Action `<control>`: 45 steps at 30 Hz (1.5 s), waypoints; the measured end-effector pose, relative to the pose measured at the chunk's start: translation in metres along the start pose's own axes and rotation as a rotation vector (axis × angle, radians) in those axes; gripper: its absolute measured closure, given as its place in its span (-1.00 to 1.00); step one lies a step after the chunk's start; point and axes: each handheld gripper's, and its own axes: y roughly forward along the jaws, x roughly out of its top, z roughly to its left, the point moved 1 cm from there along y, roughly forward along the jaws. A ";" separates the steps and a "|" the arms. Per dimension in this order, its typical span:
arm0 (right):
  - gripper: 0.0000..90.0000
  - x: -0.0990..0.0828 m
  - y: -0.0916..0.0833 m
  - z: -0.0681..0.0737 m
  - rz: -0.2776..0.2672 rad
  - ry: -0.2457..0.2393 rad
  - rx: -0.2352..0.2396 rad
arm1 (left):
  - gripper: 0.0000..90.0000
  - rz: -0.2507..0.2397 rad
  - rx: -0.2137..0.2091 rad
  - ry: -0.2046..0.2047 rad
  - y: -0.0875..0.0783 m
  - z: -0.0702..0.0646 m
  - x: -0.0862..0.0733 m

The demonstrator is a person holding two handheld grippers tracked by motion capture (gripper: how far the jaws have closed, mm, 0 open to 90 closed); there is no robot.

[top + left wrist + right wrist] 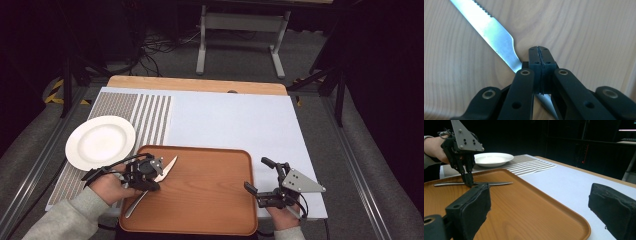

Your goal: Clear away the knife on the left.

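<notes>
Pinching the knife (150, 184) near where blade meets handle, the left gripper (146, 176) has its jaws pressed together on the metal, and the knife lies flat on the wooden tray (210, 200). Judging from that, the grasp looks made but the lift has not begun; carrying the knife off, perhaps toward the white plate (100, 141) just beyond the tray's left corner, is still to come. The right gripper (260, 176) rests at the tray's right edge on the table (240, 120), jaws spread with nothing between them.

Up close, the left gripper view shows the serrated blade (491, 30) and the pads meeting over the knife. From the side, the right gripper view shows the knife (491, 183) lying level on the tray (529, 207).
</notes>
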 end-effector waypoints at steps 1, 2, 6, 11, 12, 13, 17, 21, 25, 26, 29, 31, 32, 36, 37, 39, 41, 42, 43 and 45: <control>-0.89 0.000 0.000 0.000 0.000 0.000 0.000 | 0.99 -0.002 0.000 0.001 0.000 0.001 -0.001; -0.89 0.000 0.000 0.000 0.000 0.000 0.000 | 0.99 0.000 0.002 -0.008 -0.001 0.001 -0.002; -0.89 0.000 0.000 0.000 0.001 0.001 -0.004 | 0.99 0.005 0.010 -0.021 -0.002 0.003 -0.005; -0.89 0.000 0.000 0.000 0.002 -0.002 -0.003 | 0.99 0.004 0.017 -0.039 -0.003 0.006 -0.009; -0.89 0.000 0.000 0.000 0.003 -0.002 -0.003 | 0.99 0.004 0.013 -0.044 -0.004 0.007 -0.010; -0.89 0.000 0.000 0.000 0.003 -0.002 -0.003 | 0.99 0.004 0.014 -0.047 -0.004 0.007 -0.011; -0.89 0.000 0.000 0.000 0.002 -0.002 -0.004 | 0.99 0.011 0.017 -0.046 -0.004 0.008 -0.012; -0.89 0.000 0.000 0.000 0.004 -0.004 -0.006 | 0.99 0.012 0.018 -0.054 -0.005 0.008 -0.013; -0.89 0.000 0.000 0.000 0.003 -0.004 -0.005 | 0.99 0.012 0.021 -0.064 -0.006 0.009 -0.016; -0.89 0.000 0.000 0.000 0.004 -0.004 -0.005 | 0.99 0.013 0.022 -0.070 -0.006 0.009 -0.017; -0.89 0.000 0.000 0.000 0.004 -0.005 -0.006 | 0.99 0.015 0.022 -0.072 -0.006 0.010 -0.018; -0.89 0.000 0.000 0.000 0.005 -0.005 -0.006 | 0.99 0.014 0.022 -0.076 -0.007 0.010 -0.019; -0.89 0.000 0.000 0.000 0.003 -0.005 -0.005 | 0.99 0.011 0.021 -0.080 -0.007 0.010 -0.020; -0.89 0.000 0.000 0.000 0.004 -0.006 -0.006 | 0.99 0.014 0.023 -0.086 -0.007 0.011 -0.022; -0.89 0.000 0.000 0.000 0.005 -0.006 -0.006 | 0.99 0.013 0.023 -0.090 -0.007 0.011 -0.022; -0.89 0.000 0.000 0.000 0.004 -0.006 -0.004 | 0.99 0.010 0.024 -0.098 -0.008 0.011 -0.024; -0.89 0.000 0.000 0.000 0.005 -0.007 -0.004 | 0.99 0.008 0.024 -0.101 -0.008 0.011 -0.025; -0.89 0.000 0.000 0.000 0.005 -0.007 -0.004 | 0.99 0.010 0.023 -0.101 -0.008 0.011 -0.025; -0.89 0.000 0.000 0.000 0.007 -0.008 -0.006 | 0.99 0.010 0.023 -0.101 -0.008 0.011 -0.025; -0.89 0.000 0.000 0.000 0.007 -0.008 -0.005 | 0.99 0.010 0.025 -0.102 -0.008 0.012 -0.026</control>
